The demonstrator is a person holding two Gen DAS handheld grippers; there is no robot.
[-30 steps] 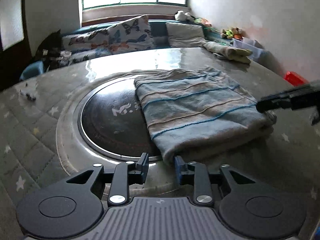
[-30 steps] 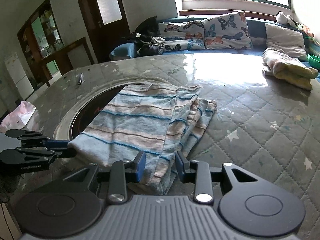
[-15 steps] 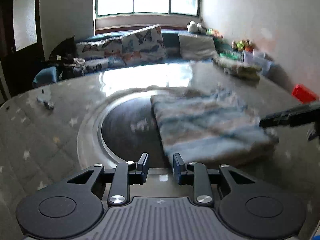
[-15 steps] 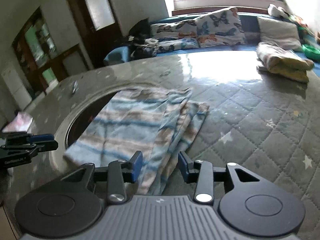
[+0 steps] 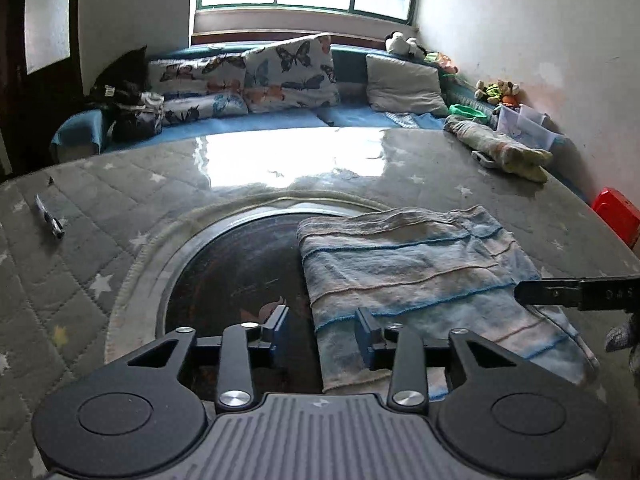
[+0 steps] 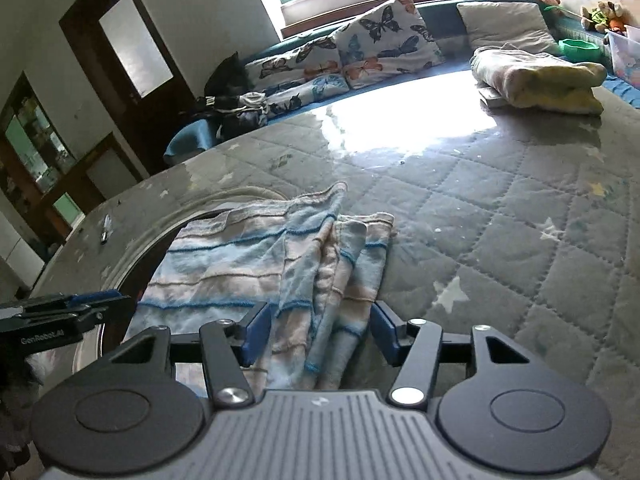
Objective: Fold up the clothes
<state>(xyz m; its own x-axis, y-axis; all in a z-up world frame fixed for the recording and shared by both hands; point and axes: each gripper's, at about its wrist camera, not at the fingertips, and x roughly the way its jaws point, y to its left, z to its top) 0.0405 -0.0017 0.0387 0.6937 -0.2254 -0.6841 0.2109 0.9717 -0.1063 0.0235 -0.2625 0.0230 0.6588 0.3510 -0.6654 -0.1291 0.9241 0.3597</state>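
Observation:
A blue and beige striped garment [image 5: 424, 276] lies folded on the quilted table, partly over the dark round inset [image 5: 236, 276]. It also shows in the right wrist view [image 6: 280, 256], with stacked layers on its right side. My left gripper [image 5: 322, 330] is open, its jaws over the garment's near left corner, holding nothing. My right gripper [image 6: 318, 330] is open, its jaws either side of the garment's layered near edge. The right gripper's tip shows in the left wrist view [image 5: 576, 292] at the garment's right edge. The left gripper's tip shows in the right wrist view [image 6: 68, 310].
A folded yellowish garment [image 5: 500, 148] lies at the table's far right, also in the right wrist view [image 6: 536, 80]. A small pen-like object [image 5: 50, 218] lies far left. A sofa with butterfly cushions [image 5: 288, 72] runs behind the table. A red box [image 5: 618, 216] stands at right.
Both grippers have opened wider and lifted back from the garment. The garment lies still on the table.

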